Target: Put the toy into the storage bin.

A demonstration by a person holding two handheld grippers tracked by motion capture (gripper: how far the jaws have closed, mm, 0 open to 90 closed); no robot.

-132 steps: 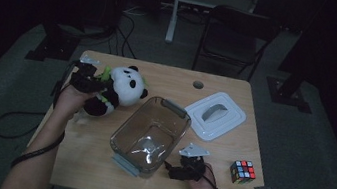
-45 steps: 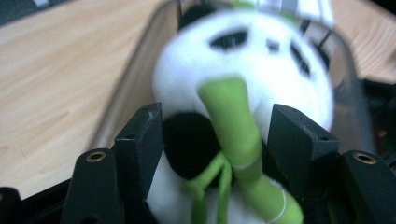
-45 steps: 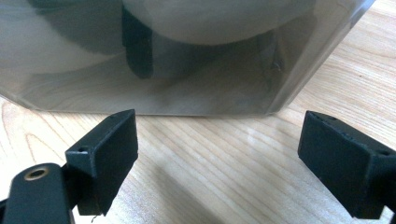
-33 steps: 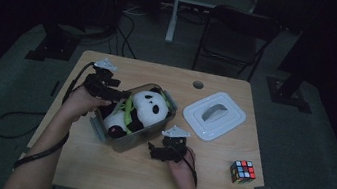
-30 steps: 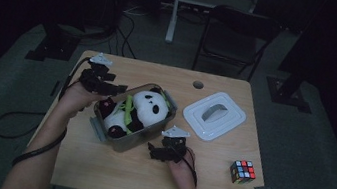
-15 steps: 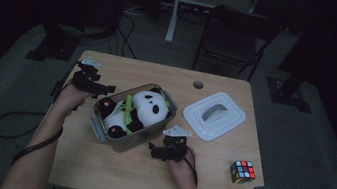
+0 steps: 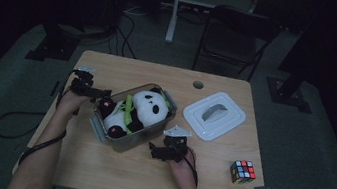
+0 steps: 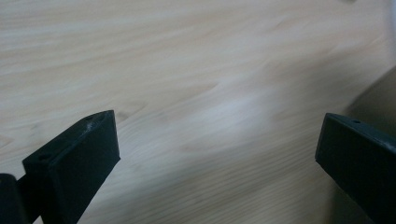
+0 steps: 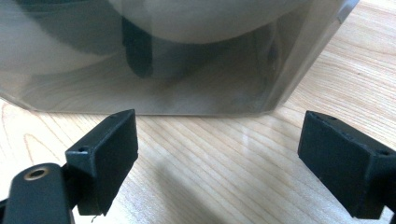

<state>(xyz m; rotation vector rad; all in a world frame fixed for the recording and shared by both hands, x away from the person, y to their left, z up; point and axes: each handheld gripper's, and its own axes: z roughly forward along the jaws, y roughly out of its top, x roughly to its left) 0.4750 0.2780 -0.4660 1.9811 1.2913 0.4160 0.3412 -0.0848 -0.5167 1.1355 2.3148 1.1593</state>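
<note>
While the worktop is dimly lit, the following is noted.
Left gripper: held just left of the container, jaws spread wide over bare wood, nothing between them.
Container: clear, near the worktop's middle; a plush panda is lodged inside.
Right gripper: jaws parted, empty, aimed at the container's near wall.
Lid: white, laid right of the container.
Puzzle cube: near the right edge.
</note>
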